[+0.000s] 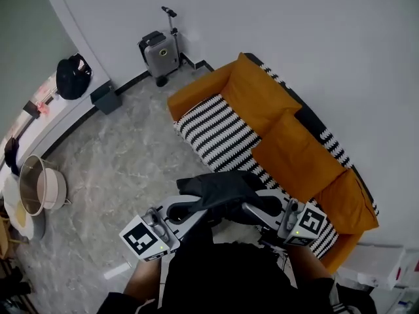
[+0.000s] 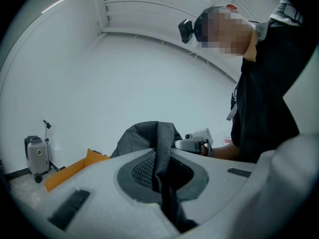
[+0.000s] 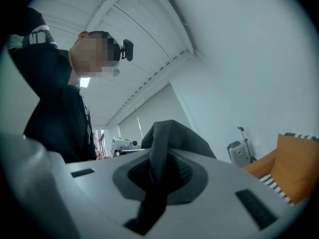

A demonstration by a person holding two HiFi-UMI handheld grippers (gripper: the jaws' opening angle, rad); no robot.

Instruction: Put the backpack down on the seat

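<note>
Black fabric backpack (image 1: 219, 191) is held up in front of the person's chest, hanging between the two grippers. In the head view it overlaps the front edge of the seat and is not lying on it. Left gripper (image 1: 184, 212) is clenched on a dark grey woven strap or fold of the backpack (image 2: 142, 136). In the left gripper view (image 2: 162, 176) the fabric runs straight down the seam between the pressed-together jaws. Right gripper (image 1: 265, 208) is likewise clamped on backpack fabric (image 3: 174, 133), with the cloth pinched in the closed jaws in the right gripper view (image 3: 157, 176). Both gripper views look upward toward the ceiling and the person's black top. The right gripper (image 2: 197, 142) also shows in the left gripper view, just beyond the backpack. Behind the backpack is an orange cushioned sofa (image 1: 288, 149) against the white wall, its seat covered with a black-and-white striped cloth (image 1: 216, 133). Orange back cushions run along the rear edge of the seat. Past the sofa's far end, a small grey hard-shell suitcase (image 1: 160, 52) with a raised handle stands by the wall. A dark grey box (image 1: 105, 99) sits on the grey marble-look floor (image 1: 124, 162) at the foot of a white ledge, and a black bag (image 1: 73, 77) rests on that ledge. A round metal basin (image 1: 31, 185) is at the left edge of the floor.
</note>
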